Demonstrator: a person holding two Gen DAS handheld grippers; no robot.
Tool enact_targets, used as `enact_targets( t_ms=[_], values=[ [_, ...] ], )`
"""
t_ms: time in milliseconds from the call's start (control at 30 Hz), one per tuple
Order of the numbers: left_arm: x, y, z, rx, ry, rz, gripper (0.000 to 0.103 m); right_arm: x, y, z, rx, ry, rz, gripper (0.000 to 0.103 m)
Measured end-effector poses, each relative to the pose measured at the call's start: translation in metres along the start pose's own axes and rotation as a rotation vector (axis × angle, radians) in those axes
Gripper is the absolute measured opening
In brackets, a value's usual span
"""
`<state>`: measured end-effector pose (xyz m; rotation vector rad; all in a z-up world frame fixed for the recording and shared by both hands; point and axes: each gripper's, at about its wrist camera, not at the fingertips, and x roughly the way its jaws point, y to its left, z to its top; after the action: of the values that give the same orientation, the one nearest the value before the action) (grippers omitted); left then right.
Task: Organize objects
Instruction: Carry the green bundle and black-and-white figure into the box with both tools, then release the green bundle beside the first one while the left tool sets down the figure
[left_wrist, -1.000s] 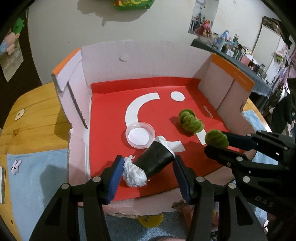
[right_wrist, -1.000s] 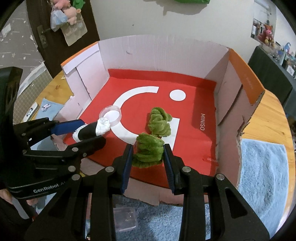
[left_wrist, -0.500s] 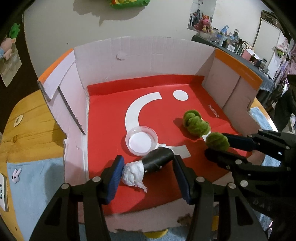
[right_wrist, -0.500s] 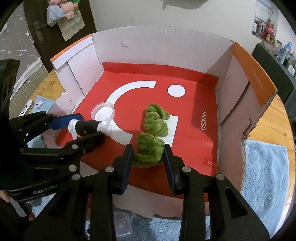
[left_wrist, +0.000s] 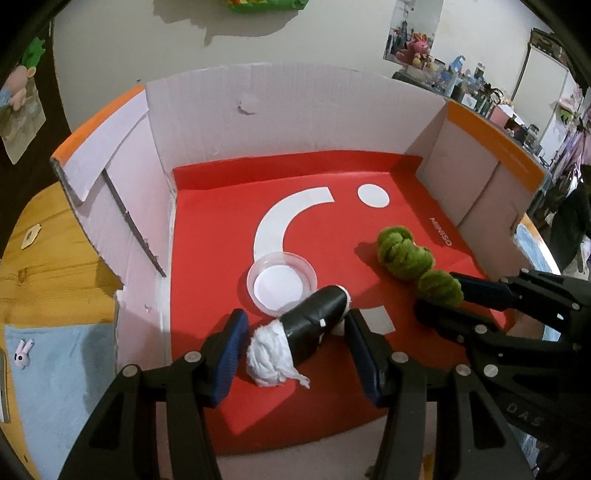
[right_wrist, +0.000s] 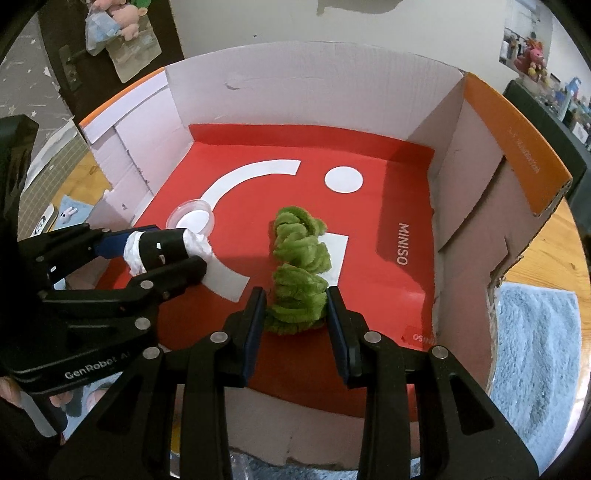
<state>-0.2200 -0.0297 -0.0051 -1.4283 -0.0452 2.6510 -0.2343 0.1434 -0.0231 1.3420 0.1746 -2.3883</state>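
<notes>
1. Between the fingers of the left gripper (left_wrist: 293, 341): one black roll (left_wrist: 312, 325) with white stuffing (left_wrist: 267, 356) at both ends, lying at an angle; one end touches the blue pad (left_wrist: 231, 350) on the left, the other end is by the opposite finger. Whether it is gripped or only bracketed cannot be told.
2. Just beyond the roll: one clear round lid (left_wrist: 282, 283), flat on the red floor, over the white arc marking.
3. Right gripper (right_wrist: 295, 314): closed on one green fuzzy bundle (right_wrist: 298, 301), held low over the near part of the floor.
4. Second green fuzzy bundle (right_wrist: 300, 236): loose on the floor, just beyond the held one and touching it in the right wrist view.
5. Container: cardboard box (right_wrist: 314, 99), white walls, orange-edged side flaps, red liner (right_wrist: 373, 236) printed with a white arc, a white dot and "MINISO".
6. Support: wooden table (left_wrist: 48, 258), with blue towels at the left (left_wrist: 62, 369) and to the right of the box (right_wrist: 539, 347).
7. Left towel carries a small white rabbit figure (left_wrist: 23, 354).
</notes>
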Motion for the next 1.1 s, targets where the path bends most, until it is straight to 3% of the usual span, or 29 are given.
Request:
enact_targets(
  t_ms=[133,267,333,600,1100],
  values=[
    [0.003,0.001,0.002,-0.005,-0.009,0.006,0.057,0.001,-0.004,0.001,0.012,-0.007,-0.015,0.031],
    [0.005,0.001,0.004,-0.008,-0.024,0.016,0.05,0.002,-0.007,0.002,0.024,-0.011,-0.022,0.031],
    [0.006,0.003,0.005,-0.015,-0.033,0.015,0.039,0.003,-0.008,0.003,0.028,-0.013,-0.024,0.031],
    [0.008,0.01,0.007,-0.052,-0.043,0.005,0.022,0.002,-0.009,0.001,0.034,-0.017,-0.029,0.031],
    [0.008,0.013,0.007,-0.073,-0.049,0.0,0.022,0.005,-0.009,0.002,0.044,-0.019,-0.025,0.032]
  ],
)
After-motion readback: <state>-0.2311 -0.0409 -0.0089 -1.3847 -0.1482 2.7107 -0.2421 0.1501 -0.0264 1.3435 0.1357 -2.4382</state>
